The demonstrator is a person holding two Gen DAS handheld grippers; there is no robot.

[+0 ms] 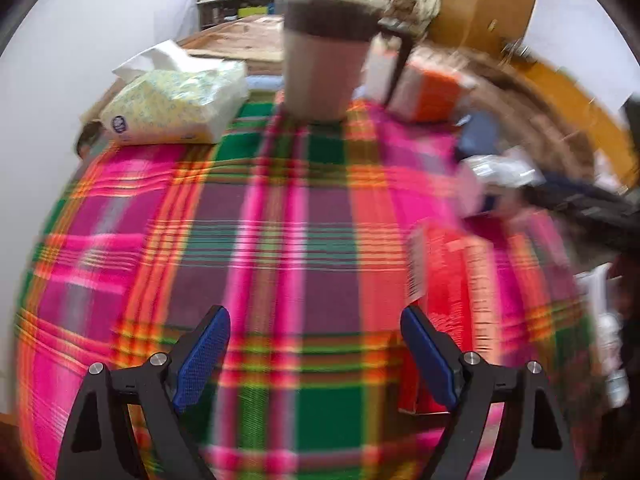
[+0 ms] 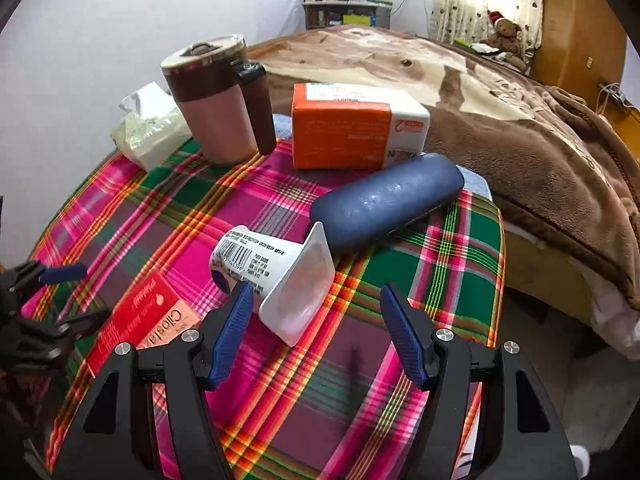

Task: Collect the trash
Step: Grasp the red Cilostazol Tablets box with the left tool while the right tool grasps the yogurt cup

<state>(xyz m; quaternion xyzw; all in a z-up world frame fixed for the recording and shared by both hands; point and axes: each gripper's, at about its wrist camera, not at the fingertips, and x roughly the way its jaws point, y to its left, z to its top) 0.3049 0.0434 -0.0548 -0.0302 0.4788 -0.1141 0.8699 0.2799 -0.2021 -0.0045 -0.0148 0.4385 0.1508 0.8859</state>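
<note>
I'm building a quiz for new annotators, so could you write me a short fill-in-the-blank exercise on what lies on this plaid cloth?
1. The white yogurt cup lies on its ____, its open mouth toward the right gripper.
2. The dark blue case lies just in front of the ____ and white box.
3. The jaws of the right gripper are ____ and hold nothing.
4. The red flat packet lies to the ____ of the yogurt cup.

Missing words: side; orange; open; left

Mug (image 2: 216,100), glasses case (image 2: 386,200), bed (image 2: 500,120)
</note>
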